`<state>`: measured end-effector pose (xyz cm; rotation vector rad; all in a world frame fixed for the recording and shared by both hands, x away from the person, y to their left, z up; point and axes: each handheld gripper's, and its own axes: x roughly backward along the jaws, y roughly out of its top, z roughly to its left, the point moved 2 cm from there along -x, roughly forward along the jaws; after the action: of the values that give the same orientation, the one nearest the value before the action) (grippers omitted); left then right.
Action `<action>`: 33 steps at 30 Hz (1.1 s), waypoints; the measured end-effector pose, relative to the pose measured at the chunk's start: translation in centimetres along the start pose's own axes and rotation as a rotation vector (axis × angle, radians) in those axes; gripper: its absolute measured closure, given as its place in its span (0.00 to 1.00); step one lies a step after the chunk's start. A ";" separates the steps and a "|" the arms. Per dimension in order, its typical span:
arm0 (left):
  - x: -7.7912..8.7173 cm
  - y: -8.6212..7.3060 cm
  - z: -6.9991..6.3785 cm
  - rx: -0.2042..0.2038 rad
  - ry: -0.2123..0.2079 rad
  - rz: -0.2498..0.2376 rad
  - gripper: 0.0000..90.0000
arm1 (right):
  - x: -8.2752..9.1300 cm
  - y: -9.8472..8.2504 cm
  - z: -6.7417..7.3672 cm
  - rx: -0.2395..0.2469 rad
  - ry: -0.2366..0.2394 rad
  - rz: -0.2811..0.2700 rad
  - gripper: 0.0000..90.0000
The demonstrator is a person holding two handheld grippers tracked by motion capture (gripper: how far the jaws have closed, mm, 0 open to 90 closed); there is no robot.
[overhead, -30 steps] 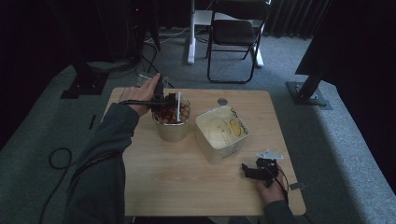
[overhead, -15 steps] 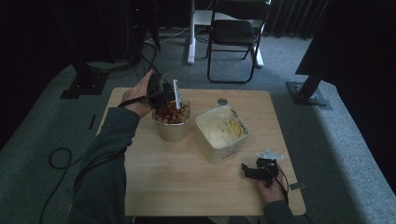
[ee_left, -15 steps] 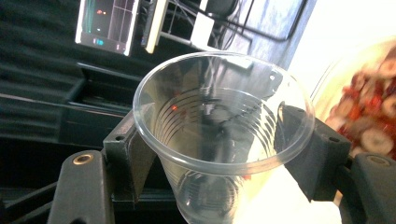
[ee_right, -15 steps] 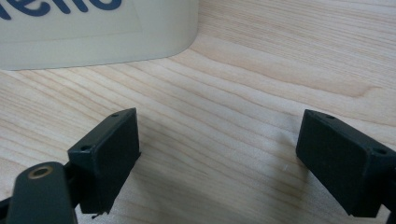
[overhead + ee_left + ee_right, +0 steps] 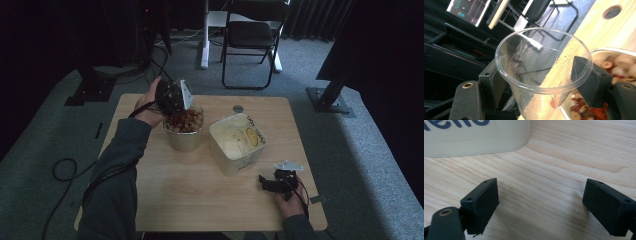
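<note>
A clear plastic cup (image 5: 541,62) sits tilted between the jaws of my left gripper (image 5: 539,72), which is shut on its ribbed wall. The cup looks empty inside. In the high view the left gripper (image 5: 172,97) hangs over the far left rim of a round tub (image 5: 184,131) full of red and pale snack pieces (image 5: 621,67). A white square tub (image 5: 238,142) with pale contents stands to its right. My right gripper (image 5: 267,182) rests low at the table's near right, open, with bare wood between its jaws (image 5: 540,205).
The wooden table (image 5: 200,200) has a round cable hole (image 5: 238,108) at its far edge. A folding chair (image 5: 250,35) and stand bases are on the carpet beyond. The white tub's corner (image 5: 486,140) lies just ahead of the right gripper.
The left hand has turned a little over the round tub, so the grey plate on its gripper now faces the camera more. The right hand has not moved.
</note>
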<state>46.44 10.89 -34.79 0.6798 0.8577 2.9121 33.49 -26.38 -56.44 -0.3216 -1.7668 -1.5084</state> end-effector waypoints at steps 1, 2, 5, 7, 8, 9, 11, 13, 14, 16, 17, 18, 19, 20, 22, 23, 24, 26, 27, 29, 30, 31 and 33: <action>0.0 0.0 -0.2 -0.009 -0.003 0.004 0.34 | 0.0 0.0 0.0 0.000 0.000 0.000 0.14; -0.1 0.0 -0.4 -0.013 -0.011 0.007 0.34 | 0.0 0.0 0.0 -0.001 0.000 0.000 0.14; -0.1 0.1 -0.7 0.004 -0.030 -0.003 0.34 | 0.0 0.0 0.0 -0.004 0.001 0.002 0.14; -0.1 0.2 -0.9 0.025 -0.046 -0.013 0.34 | 0.0 0.0 0.0 -0.004 0.001 0.002 0.14; 0.0 0.3 -1.0 0.056 -0.072 -0.027 0.34 | 0.0 0.0 0.0 -0.004 0.001 0.002 0.14; 0.0 0.4 -1.0 0.072 -0.084 -0.035 0.34 | 0.0 0.0 0.0 -0.004 0.001 0.002 0.14; 0.0 0.5 -1.1 0.082 -0.095 -0.041 0.34 | 0.0 0.0 0.0 -0.004 0.001 0.002 0.14; 0.0 0.8 -1.3 0.090 -0.101 -0.047 0.34 | 0.0 0.0 0.0 -0.004 0.001 0.002 0.14; 0.0 0.9 -1.4 0.094 -0.105 -0.051 0.34 | 0.0 0.0 0.0 -0.004 0.001 0.001 0.14; 0.0 1.0 -1.4 0.101 -0.114 -0.053 0.34 | 0.0 0.0 0.0 -0.004 0.001 0.002 0.14; 0.1 1.2 -1.6 0.121 -0.133 -0.066 0.34 | 0.0 0.0 0.0 -0.004 0.001 0.002 0.14; 0.2 1.3 -1.6 0.130 -0.145 -0.067 0.34 | 0.0 0.0 0.0 -0.004 0.001 0.001 0.14; 0.2 1.4 -1.7 0.146 -0.163 -0.075 0.34 | 0.0 0.0 0.0 -0.004 0.001 0.001 0.14; 0.2 1.6 -1.8 0.158 -0.185 -0.079 0.34 | 0.0 0.0 0.0 -0.004 0.001 0.001 0.14; 0.4 2.1 -2.1 0.176 -0.224 -0.096 0.34 | 0.0 0.0 0.0 -0.001 0.000 0.000 0.14; 0.5 2.2 -2.1 0.187 -0.235 -0.103 0.34 | 0.0 0.0 0.0 -0.002 0.001 0.000 0.14; 0.6 2.4 -2.2 0.199 -0.252 -0.114 0.34 | 0.0 0.0 0.0 -0.002 0.001 0.000 0.14; 0.8 2.9 -2.4 0.231 -0.296 -0.136 0.34 | 0.0 0.0 0.0 -0.002 0.001 0.000 0.14; 0.9 3.1 -2.5 0.245 -0.331 -0.141 0.34 | 0.0 0.0 0.0 -0.002 0.001 0.001 0.14; 1.0 3.5 -2.8 0.256 -0.380 -0.153 0.34 | 0.0 0.0 0.0 -0.002 0.001 0.001 0.14; 1.0 3.7 -3.0 0.262 -0.394 -0.156 0.34 | 0.0 0.0 0.0 -0.003 0.001 0.001 0.14; 1.1 3.9 -3.1 0.268 -0.412 -0.160 0.34 | 0.0 0.0 0.0 -0.002 0.001 0.001 0.14; 1.2 4.2 -3.3 0.288 -0.441 -0.173 0.34 | 0.0 0.0 0.0 -0.003 0.001 0.001 0.14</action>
<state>44.36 5.85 -34.66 1.1441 1.2062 2.3686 33.46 -26.36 -56.44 -0.3233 -1.7631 -1.5105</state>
